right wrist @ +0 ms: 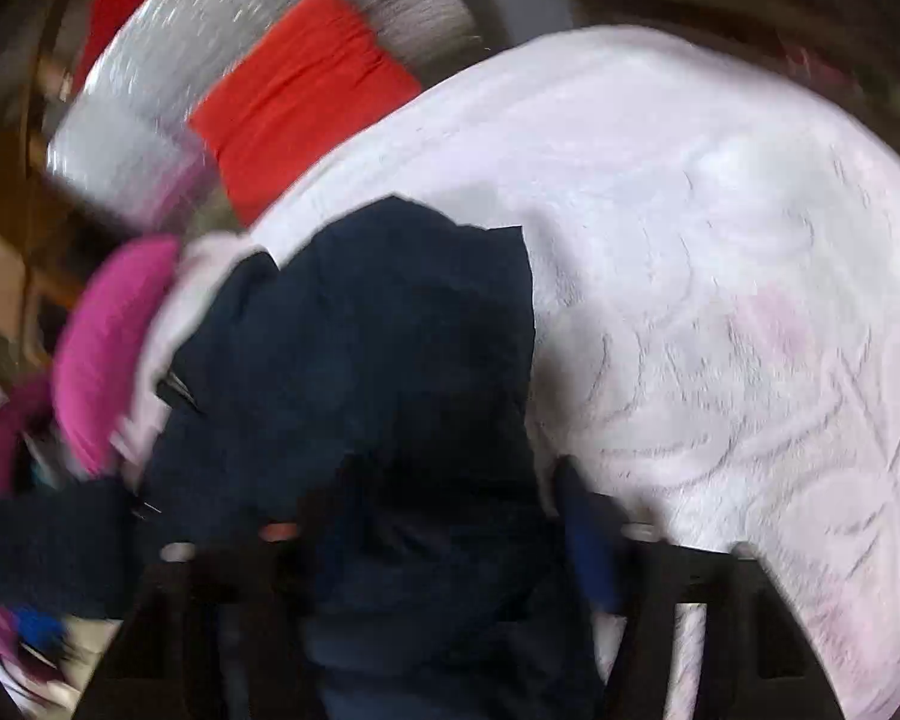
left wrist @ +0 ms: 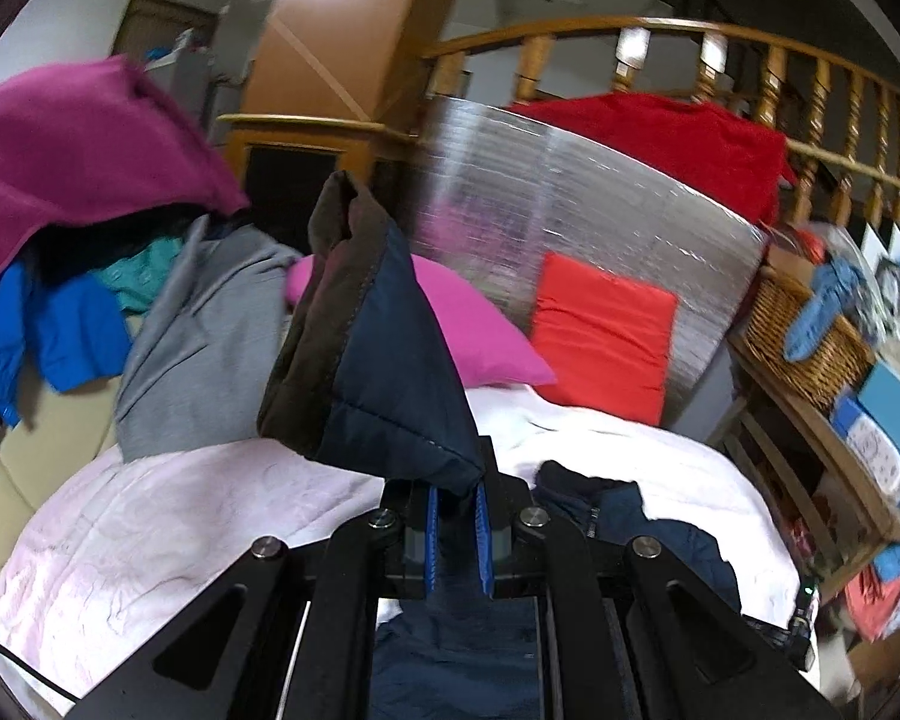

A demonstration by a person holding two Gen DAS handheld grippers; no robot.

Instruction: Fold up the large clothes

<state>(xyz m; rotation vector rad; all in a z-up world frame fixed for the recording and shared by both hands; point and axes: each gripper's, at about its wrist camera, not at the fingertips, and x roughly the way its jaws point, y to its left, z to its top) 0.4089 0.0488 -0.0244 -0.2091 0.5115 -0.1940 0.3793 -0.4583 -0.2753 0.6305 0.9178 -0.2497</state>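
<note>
1. Navy padded garment (left wrist: 390, 372) front and centre: one quilted corner with a dark lining stands up from the left gripper (left wrist: 457, 531), the rest trailing down onto the pale pink blanket (left wrist: 150, 540)
2. Left gripper is clamped tight on that corner, blue pads pinching the fabric — my read, it's held high so the cloth hangs free and the fold line can be found
3. Right wrist view is badly smeared: the same navy garment (right wrist: 360, 372) drapes over the right gripper (right wrist: 438, 546), one blue finger (right wrist: 594, 552) showing at four o'clock, the other buried — whether it grips, I cannot tell
4. Only the left view shows the surroundings: magenta pillow (left wrist: 480, 330) at centre, orange cushion (left wrist: 600, 336) at three o'clock, wicker basket (left wrist: 810, 348) further right, grey garment (left wrist: 198, 330) at nine
</note>
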